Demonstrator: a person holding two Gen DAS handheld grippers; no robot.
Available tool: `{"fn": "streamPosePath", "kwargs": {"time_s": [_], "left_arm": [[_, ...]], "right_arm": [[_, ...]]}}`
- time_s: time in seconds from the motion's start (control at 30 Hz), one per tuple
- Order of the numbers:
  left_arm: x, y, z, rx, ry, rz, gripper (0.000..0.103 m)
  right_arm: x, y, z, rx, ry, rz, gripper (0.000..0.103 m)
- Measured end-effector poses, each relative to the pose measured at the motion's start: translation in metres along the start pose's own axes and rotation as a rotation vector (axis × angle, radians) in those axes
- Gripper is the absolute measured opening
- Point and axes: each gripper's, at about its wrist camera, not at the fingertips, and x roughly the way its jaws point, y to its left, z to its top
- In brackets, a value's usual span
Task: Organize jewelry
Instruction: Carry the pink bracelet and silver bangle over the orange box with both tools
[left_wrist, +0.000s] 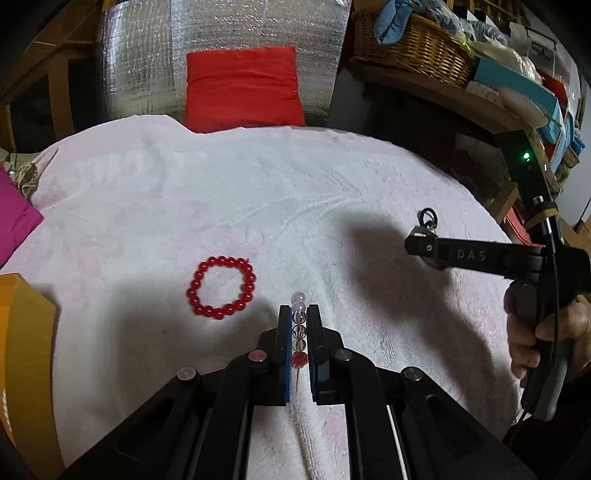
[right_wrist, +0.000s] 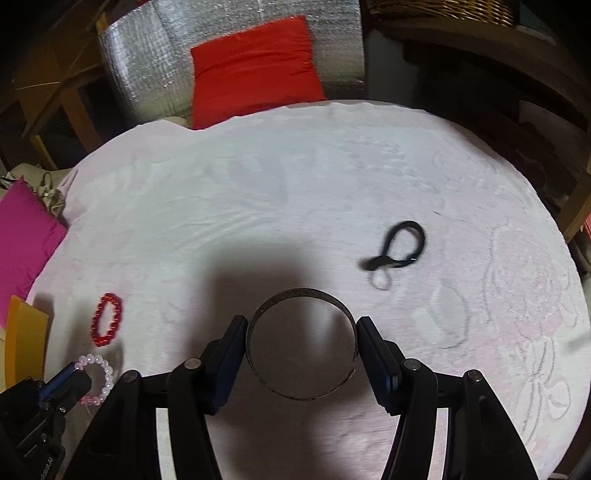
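The left claw (left_wrist: 298, 321) was clamped on a pale bead bracelet (left_wrist: 299, 325), held above the cloth-covered counter (left_wrist: 258, 192). A dark bangle (right_wrist: 301, 343) was gripped between the right claw (right_wrist: 302, 332) pads. A red bracelet (left_wrist: 221, 288) and a blurred, apparently black band (right_wrist: 400, 245) lay on the cloth.

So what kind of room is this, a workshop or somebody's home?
Most likely a lived-in home room, not a workshop. A pale pink towel-like cloth covers the work surface, a red cushion sits behind it, and a wicker basket and boxes crowd a wooden shelf.
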Motion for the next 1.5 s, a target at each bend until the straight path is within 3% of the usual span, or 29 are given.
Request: {"fn": "streamPosePath", "kwargs": {"time_s": [0.27,0.73,1.07,1.5], "left_arm": [[-0.031,0.007,0.000,-0.053,-0.077,0.044,0.008],[-0.091,0.057,0.001,-0.168,-0.235,0.223,0.008],[-0.117,0.076,-0.002,-0.198,-0.287,0.283,0.008],[-0.158,0.110,-0.016,-0.269,-0.333,0.428,0.008]], "right_arm": [[-0.011,0.034,-0.009,-0.013,-0.034,0.069,0.063],[-0.040,0.086,-0.015,-0.072,-0.155,0.224,0.063],[-0.051,0.125,-0.023,-0.121,-0.181,0.284,0.063],[-0.071,0.189,-0.033,-0.200,-0.207,0.416,0.063]]}}
